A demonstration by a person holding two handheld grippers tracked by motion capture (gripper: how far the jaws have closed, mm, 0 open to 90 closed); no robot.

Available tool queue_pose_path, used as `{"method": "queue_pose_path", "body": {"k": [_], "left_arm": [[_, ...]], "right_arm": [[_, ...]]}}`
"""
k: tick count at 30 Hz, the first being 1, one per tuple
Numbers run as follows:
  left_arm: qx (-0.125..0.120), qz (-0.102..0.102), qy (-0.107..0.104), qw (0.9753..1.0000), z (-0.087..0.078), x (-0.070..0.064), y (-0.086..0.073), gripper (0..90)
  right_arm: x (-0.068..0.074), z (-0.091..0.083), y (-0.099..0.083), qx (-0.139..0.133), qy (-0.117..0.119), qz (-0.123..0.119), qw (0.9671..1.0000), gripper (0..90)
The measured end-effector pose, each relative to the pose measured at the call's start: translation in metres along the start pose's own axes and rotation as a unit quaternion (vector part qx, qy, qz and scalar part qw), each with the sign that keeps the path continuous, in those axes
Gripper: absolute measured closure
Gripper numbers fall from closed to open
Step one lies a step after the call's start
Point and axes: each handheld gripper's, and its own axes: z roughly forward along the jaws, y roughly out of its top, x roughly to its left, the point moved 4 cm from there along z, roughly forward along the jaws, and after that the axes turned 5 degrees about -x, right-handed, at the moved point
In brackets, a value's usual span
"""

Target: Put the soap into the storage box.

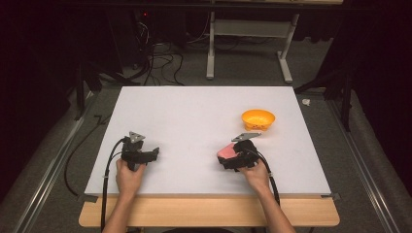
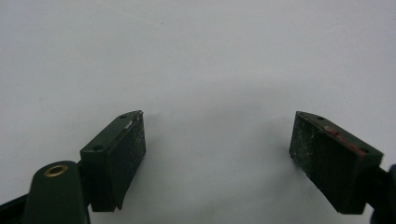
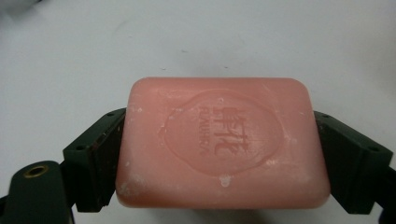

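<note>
- High view: a white worktop lies on a wooden table whose bare edge shows at the near side. Around it is grey carpet; the far room is dark, with black cables trailing on the floor and the white legs of a stand beyond the far edge. An orange bowl sits toward the far right of the worktop. The left tongs rest at the near left, held by the left hand. The right tongs, held by the right hand, are at the near right, well apart from the bowl, with a pink soap bar at their tip.
- Left gripper view: the left tongs stand wide apart over plain white worktop, with nothing between them.
- Right gripper view: the right tongs clamp the pink soap bar by its two short ends; an embossed seal faces up, and the white worktop lies behind it.
</note>
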Motion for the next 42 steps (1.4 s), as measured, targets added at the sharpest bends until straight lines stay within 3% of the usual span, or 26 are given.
{"method": "queue_pose_path", "body": {"k": [15,28,42], "left_arm": [[0.000,0.000,0.000,1.0000,0.000,0.000,0.000,18.8],[0.000,0.000,0.000,1.0000,0.000,0.000,0.000,18.8],[0.000,0.000,0.000,1.0000,0.000,0.000,0.000,18.7]], "right_arm": [[-0.015,-0.015,-0.006,-0.010,-0.010,0.025,0.9996,13.6],[-0.032,-0.032,-0.008,-0.014,-0.032,0.060,0.9976,13.6],[-0.041,-0.043,-0.008,-0.025,-0.049,0.066,0.9963,13.6]]}}
